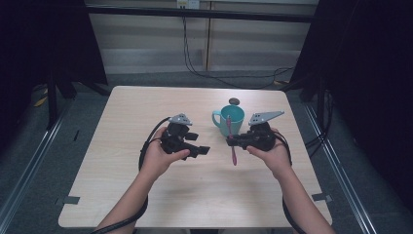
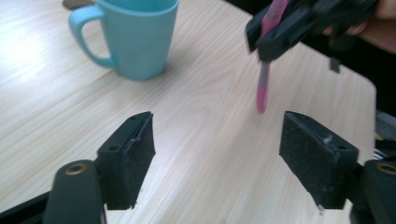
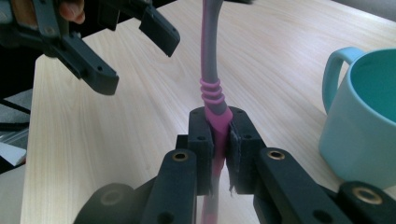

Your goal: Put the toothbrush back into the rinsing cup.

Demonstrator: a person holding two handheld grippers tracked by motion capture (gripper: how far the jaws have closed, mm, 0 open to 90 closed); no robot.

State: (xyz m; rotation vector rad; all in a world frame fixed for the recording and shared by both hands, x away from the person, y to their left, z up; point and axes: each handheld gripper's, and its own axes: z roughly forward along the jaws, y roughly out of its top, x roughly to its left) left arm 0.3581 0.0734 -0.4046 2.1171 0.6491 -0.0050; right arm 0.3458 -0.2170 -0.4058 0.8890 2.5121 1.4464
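Pink and grey, the toothbrush is pinched tight in my right gripper, which I hold near the middle of the wooden table. In the right gripper view the 2 black jaws squeeze it around its middle, just below the little pink ribs. Its long line runs near to far in the high view: 1 end hangs down toward me, above the table, and the other end leans up against the blue cup.

That cup sits just past my right gripper, a bit to the far side, with its handle turned to the left. I think the coming move is about the cup, so the far end of the toothbrush matters most. I cannot tell if that end is over the rim or only in front of it. My right hand is the nearer one to the cup.

Inside the cup I see only blue (no water that I can make out).

My left gripper is spread wide with nothing in it. It floats over the table, well to the left of the toothbrush, jaws pointing toward it.

A small dark round thing lies on the table just behind the cup.
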